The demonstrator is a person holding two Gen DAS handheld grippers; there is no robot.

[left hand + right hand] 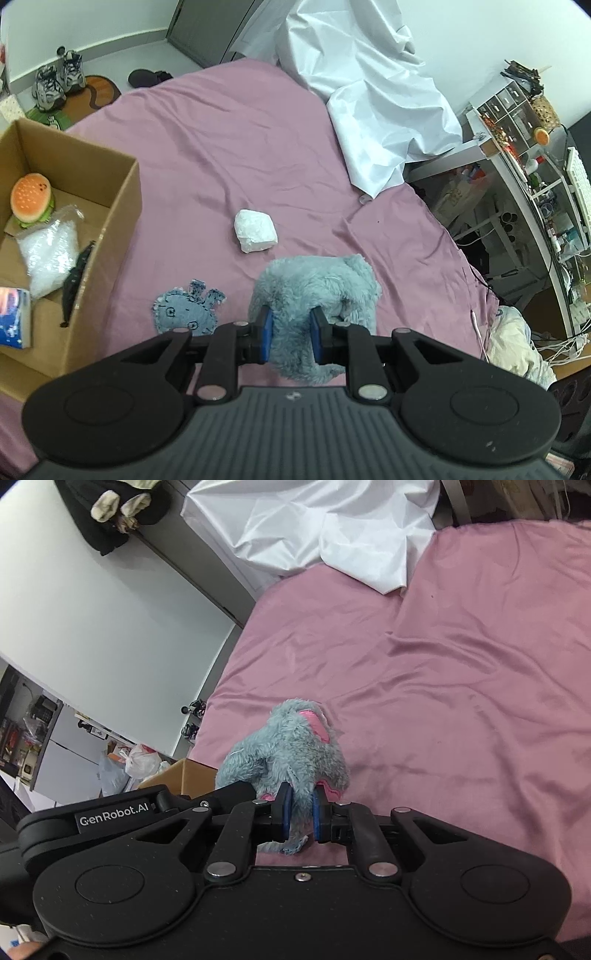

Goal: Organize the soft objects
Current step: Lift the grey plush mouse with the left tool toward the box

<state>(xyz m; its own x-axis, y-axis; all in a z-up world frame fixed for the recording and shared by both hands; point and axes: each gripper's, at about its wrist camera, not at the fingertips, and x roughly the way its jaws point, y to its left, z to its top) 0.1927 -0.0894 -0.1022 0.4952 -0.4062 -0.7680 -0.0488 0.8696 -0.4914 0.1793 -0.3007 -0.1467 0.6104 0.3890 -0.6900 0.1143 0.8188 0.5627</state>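
Because both grippers grasp the same grey plush toy (pixel 314 291) at once, the main hazard is a mismatched motion: if one hand travels toward the cardboard box (pixel 122 206) faster than the other, the pile fabric is likely to slide out of one pair of pads or the toy to stretch between them. The left gripper (pixel 291 336) has its blue pads clenched on a thick fold of fur, a seemingly secure bite. The right gripper (pixel 301 814) pinches only a thin strip of the toy near its pink-lined ear, the probable first point of slippage. A second risk is that the dangling body catches the near wall of the box and drags it across the pink bedsheet (pixel 229 147).

The toy hangs just above the sheet, to the right of the box, beside a flat denim octopus patch (pixel 188 308) and near a white wrapped bundle (pixel 255 230); whether its lower end touches the sheet cannot be told. Inside the box lie a burger-shaped squishy (pixel 31 199) and a clear bag of white filling (pixel 48 254). The left gripper points forward and down across the bed, roughly level. The right gripper points along the bed, with the left gripper's body visible close at its left.
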